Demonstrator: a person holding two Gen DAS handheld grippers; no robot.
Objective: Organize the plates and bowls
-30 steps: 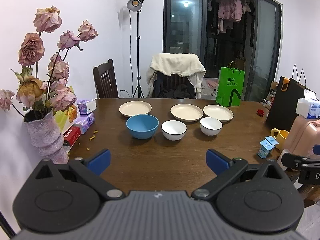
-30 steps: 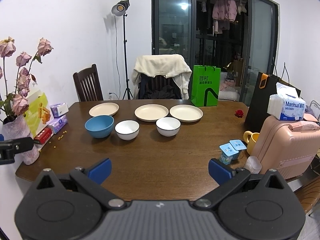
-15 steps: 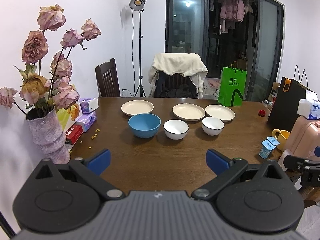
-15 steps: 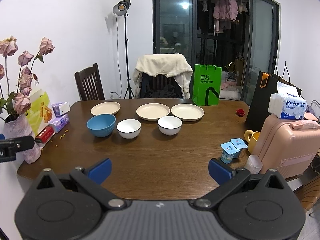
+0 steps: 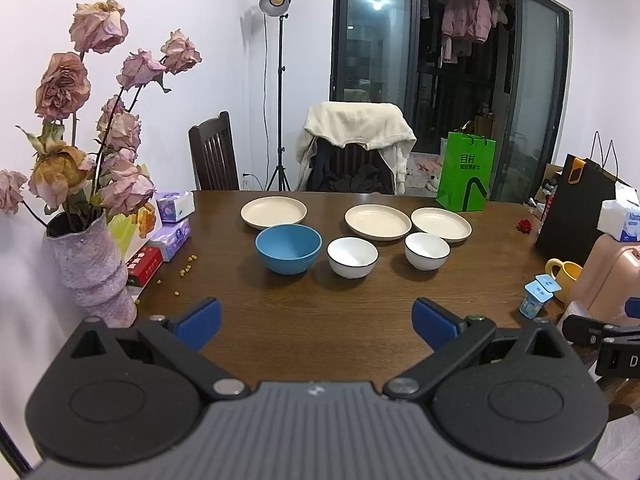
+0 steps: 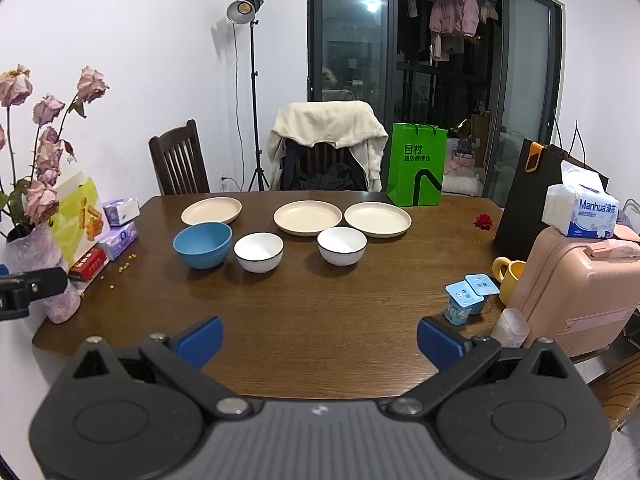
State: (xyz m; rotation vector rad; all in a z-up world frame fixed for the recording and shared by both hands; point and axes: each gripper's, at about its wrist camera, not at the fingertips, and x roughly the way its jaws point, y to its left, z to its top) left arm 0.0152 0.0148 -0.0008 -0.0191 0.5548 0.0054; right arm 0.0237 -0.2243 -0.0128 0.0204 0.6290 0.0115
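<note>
Black tongs point(image 5: 316, 318), blue pads point(image 5: 198, 322), grey ribbed body, silver screws

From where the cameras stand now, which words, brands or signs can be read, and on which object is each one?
"Manhua", then small characters too blurred to read: on the white tissue pack lying on the pink suitcase.
"目村", with a smaller line below that is too small to read: on the green paper bag.
Red box, purple tissue packs, yogurt cups: print too small to read.
</note>
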